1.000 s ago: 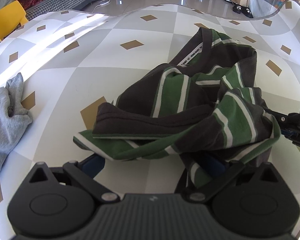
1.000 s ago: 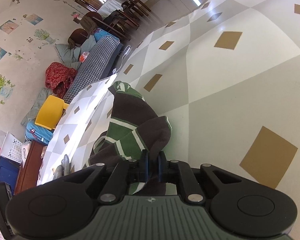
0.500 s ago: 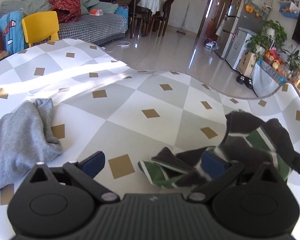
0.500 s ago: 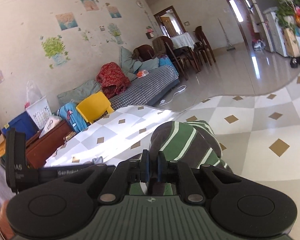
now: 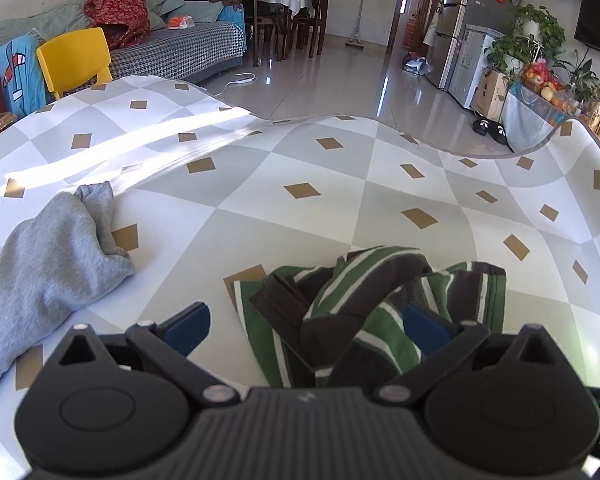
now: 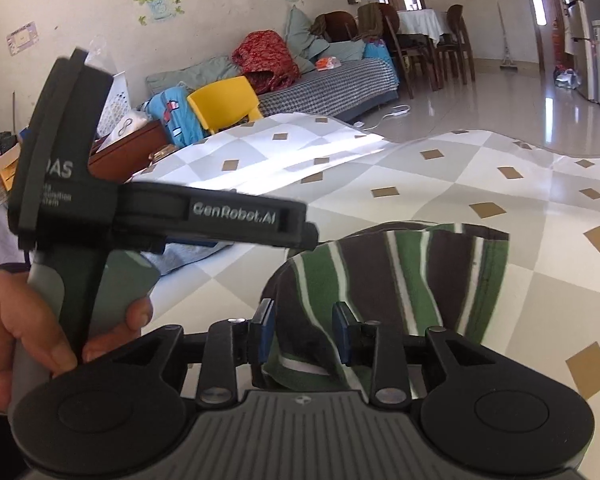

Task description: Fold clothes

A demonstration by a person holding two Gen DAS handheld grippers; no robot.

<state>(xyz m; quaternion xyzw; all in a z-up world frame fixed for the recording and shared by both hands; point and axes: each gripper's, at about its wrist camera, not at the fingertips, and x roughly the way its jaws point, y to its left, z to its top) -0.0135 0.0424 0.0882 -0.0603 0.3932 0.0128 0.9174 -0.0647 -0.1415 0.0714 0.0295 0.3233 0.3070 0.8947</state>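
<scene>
A crumpled green, brown and white striped shirt [image 5: 364, 312] lies on the checked tablecloth [image 5: 300, 152] right in front of my left gripper [image 5: 304, 320], whose jaws are wide open; the shirt drapes over the right finger. In the right wrist view the same shirt [image 6: 400, 276] bunches between the pads of my right gripper [image 6: 304, 332], whose jaws stand partly open around the cloth. The left gripper's body [image 6: 160, 216] and the hand holding it show at the left of that view.
A grey sweatshirt [image 5: 40, 264] lies on the table's left side. The tablecloth's far edge [image 5: 340, 118] drops to a shiny floor. A yellow chair [image 5: 74, 60], a sofa and a dining set stand beyond.
Both grippers have lifted and tilted up from the shirt. The right gripper, shut on the shirt before, has opened its jaws. The shirt has dropped into a smaller heap.
</scene>
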